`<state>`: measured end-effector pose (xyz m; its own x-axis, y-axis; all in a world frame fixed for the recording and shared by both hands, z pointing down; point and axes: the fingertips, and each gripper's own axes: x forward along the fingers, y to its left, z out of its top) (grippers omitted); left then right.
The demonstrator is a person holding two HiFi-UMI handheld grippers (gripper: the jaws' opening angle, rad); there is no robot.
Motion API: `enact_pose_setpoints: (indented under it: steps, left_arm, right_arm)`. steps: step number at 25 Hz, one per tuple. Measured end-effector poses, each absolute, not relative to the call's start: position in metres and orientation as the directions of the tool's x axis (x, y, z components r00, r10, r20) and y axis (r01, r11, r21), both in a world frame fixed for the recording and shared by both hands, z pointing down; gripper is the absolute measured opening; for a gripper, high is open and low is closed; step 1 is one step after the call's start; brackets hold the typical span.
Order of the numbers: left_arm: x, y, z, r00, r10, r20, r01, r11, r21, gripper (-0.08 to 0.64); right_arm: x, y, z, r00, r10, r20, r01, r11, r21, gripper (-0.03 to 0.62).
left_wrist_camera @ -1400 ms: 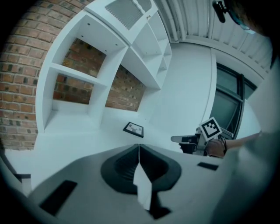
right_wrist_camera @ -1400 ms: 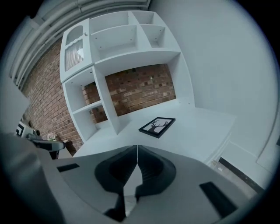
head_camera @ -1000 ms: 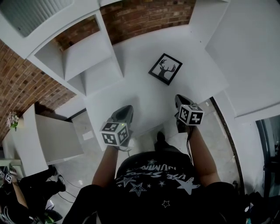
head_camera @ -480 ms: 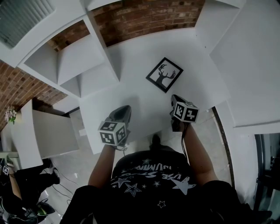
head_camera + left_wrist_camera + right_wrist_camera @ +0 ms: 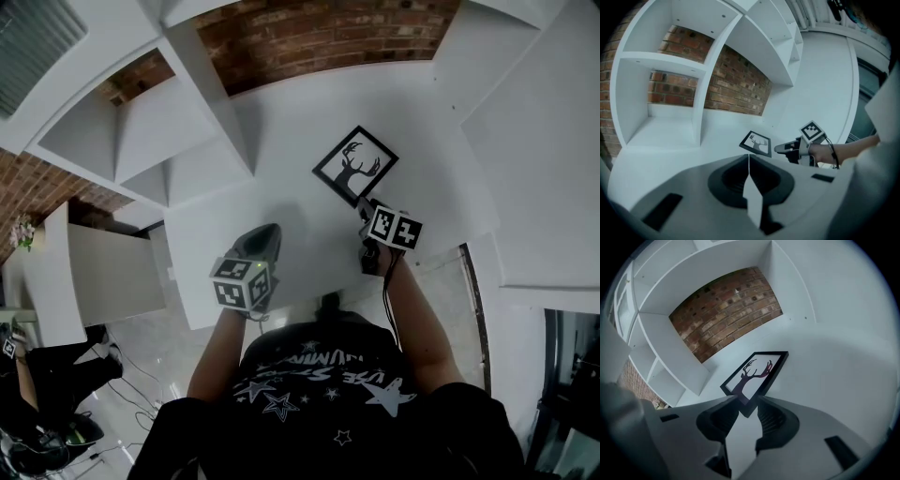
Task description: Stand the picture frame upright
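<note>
The white table [image 5: 281, 187] carries the picture frame [image 5: 355, 166], lying flat with its deer print up. Your right gripper [image 5: 364, 208] has come forward to it, and its fingers have just been opening. They straddle the near corner, not yet pressing, so the pinch looks next. Your left gripper [image 5: 265, 234] hangs back, fingers clenched on nothing.

The only lettering I can find is white print on the black cotton T-shirt [image 5: 323, 375], behind both grippers on the person's chest. It runs in two lines among white stars, but it is warped and upside down from my seat, and I cannot read it with confidence. The white marker cube [image 5: 244, 284] on the left gripper [image 5: 269, 232] and the white marker cube [image 5: 395, 228] on the right gripper [image 5: 364, 211] bear black square code patterns, not letters or numbers.
</note>
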<state>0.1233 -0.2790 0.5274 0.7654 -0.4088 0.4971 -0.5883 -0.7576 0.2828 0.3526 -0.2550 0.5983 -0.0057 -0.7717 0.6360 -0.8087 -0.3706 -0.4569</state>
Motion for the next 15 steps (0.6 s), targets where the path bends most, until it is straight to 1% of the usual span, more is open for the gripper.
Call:
enact_pose_setpoints:
  steps: [7, 15]
  left_arm:
    - [0.122, -0.283, 0.534, 0.739, -0.433, 0.516, -0.623, -0.731, 0.279, 0.018]
    - [0.119, -0.287, 0.533, 0.72, -0.455, 0.524, -0.647, -0.713, 0.27, 0.018]
  right_arm:
    - [0.363, -0.27, 0.615, 0.007, -0.726, 0.688, -0.787, -0.428, -0.444, 0.13]
    - [0.366, -0.279, 0.625, 0.033, -0.679, 0.733, -0.807, -0.451, -0.381, 0.143]
